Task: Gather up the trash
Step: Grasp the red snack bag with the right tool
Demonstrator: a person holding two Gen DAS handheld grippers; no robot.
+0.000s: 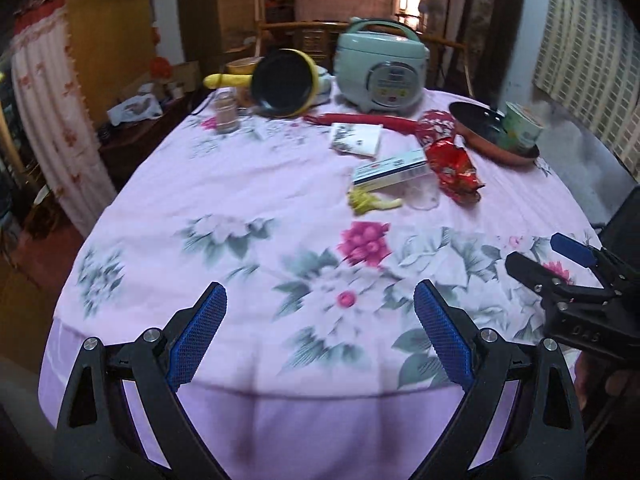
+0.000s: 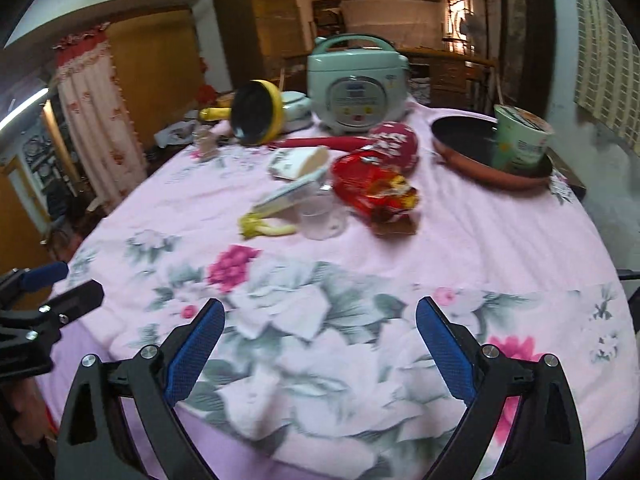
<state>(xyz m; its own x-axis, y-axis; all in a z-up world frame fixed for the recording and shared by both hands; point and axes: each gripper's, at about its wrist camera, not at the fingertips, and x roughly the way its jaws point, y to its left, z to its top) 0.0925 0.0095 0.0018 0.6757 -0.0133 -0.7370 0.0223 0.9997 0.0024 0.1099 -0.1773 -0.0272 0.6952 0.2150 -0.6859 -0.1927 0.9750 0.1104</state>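
So far no trash is picked up, and this looks like the very start of the job. The left tongs (image 1: 320,332) are spread wide and hold nothing. The right tongs (image 2: 320,344) are spread wide too, and they are empty as well. Both hang over the near edge of the surface (image 1: 240,200), which wears a pink flower cloth.

The trash sits in a small pile past the middle, toward 12 o'clock from the right tongs and toward 1 o'clock from the left ones. A crumpled red wrapper (image 2: 374,190) lies there. Just beside it, at its 9 o'clock, is a clear plastic cup (image 2: 318,216) on its side. A yellow-green scrap (image 2: 264,228) lies at the cup's 9 o'clock, and a flat blue and white box (image 2: 290,196) sits right behind them. A green paper cup (image 2: 520,140) stands inside a red pan (image 2: 460,156) at 1 o'clock.

A rice cooker (image 2: 356,84) stands far back and is likely not trash.

I think the next move is a reach forward to the pile. The red wrapper is closest to the right tongs, so they should go low around it and squeeze softly, since it is light and crinkly. I see no trash bin in either view.
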